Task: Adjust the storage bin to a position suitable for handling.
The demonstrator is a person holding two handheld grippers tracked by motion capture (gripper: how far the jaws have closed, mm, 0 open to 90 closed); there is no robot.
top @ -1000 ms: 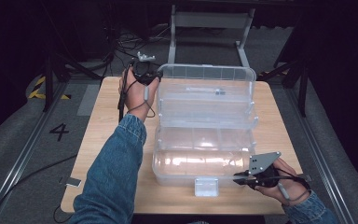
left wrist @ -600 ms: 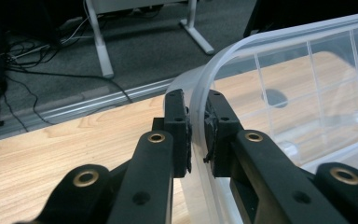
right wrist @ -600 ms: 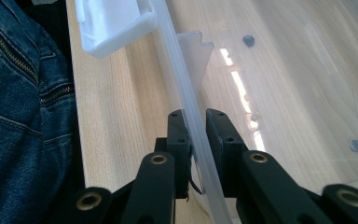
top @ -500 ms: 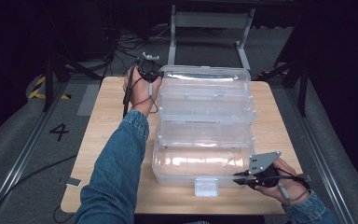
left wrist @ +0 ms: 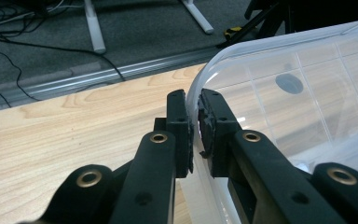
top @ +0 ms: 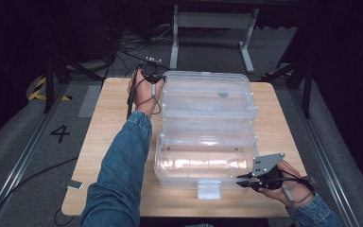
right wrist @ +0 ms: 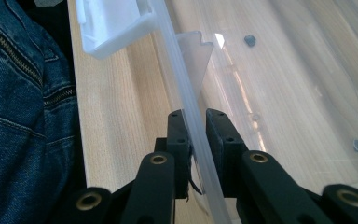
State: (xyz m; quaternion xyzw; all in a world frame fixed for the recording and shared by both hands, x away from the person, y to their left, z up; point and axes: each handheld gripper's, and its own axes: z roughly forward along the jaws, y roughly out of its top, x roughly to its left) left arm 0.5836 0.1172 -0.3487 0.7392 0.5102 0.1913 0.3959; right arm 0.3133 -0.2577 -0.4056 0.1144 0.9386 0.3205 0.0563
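Left gripper point(top: 154, 83) brought down onto box point(top: 208, 127) rim at the far left corner, jaws clamped on it.

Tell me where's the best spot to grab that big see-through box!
Grab the clear plastic box by its thin top rim, coming in from outside the wall. The rim sticks up narrow enough to fit between flat pads. Both claws do that: the left claw pinches the far corner rim, and the right claw pinches the near rim by the latch.

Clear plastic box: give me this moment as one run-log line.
left gripper shut on lid rim | right gripper shut on box front rim | table
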